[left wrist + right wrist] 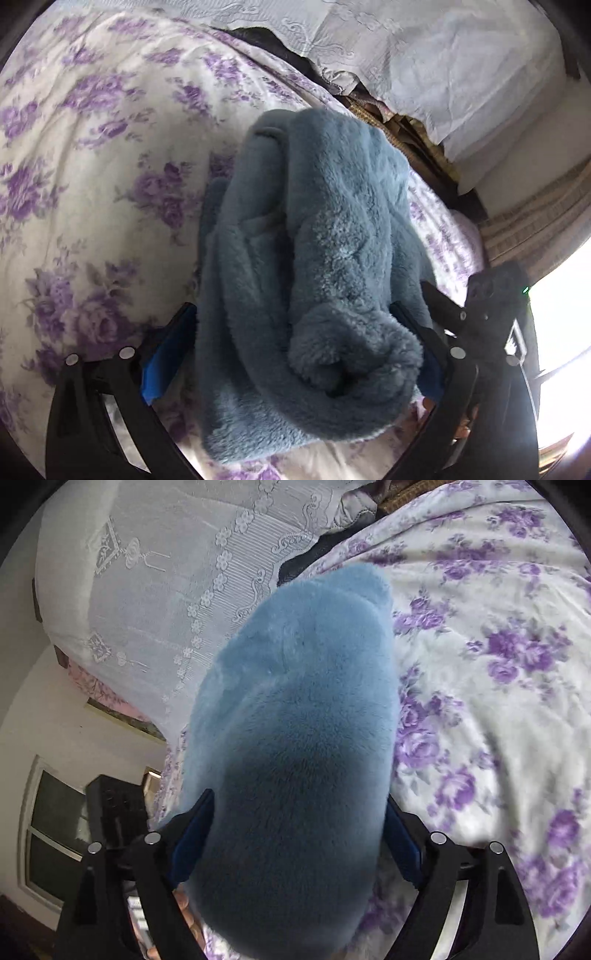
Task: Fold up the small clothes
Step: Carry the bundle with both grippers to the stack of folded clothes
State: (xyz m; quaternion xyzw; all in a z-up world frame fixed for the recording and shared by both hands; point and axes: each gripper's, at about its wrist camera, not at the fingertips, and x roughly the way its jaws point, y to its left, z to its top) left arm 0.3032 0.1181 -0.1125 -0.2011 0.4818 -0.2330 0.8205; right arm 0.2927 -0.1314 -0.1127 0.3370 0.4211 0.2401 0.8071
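Right tongs first: both blue pads are being stood wide apart, with the fluffy blue garment bulging up between them. Whether the pads are actually pressing on the fleece isn't being shown clearly, so it's being called spread open around the bundle rather than a real grip.

Same story with the left tongs: wide jaws, the garment being straddled, and a rolled cuff or sleeve end being pushed right up near the lens. Gripped or just cradled? It can't be told.

The garment itself is being rested in a lumpy, half-bundled heap on the bed, roughly between the two tools.

For doing this step well, probably a single edge or layer should be getting pinched, not the whole wad. Thick plush like this is being compressed and sprung back easily, so a fold is likely being undone unless it's being flattened first.

Texture-wise: deep soft pile, seams being seen as ridges. Underneath, a smooth white cover with purple roses; beyond, a white lace cloth is being draped.
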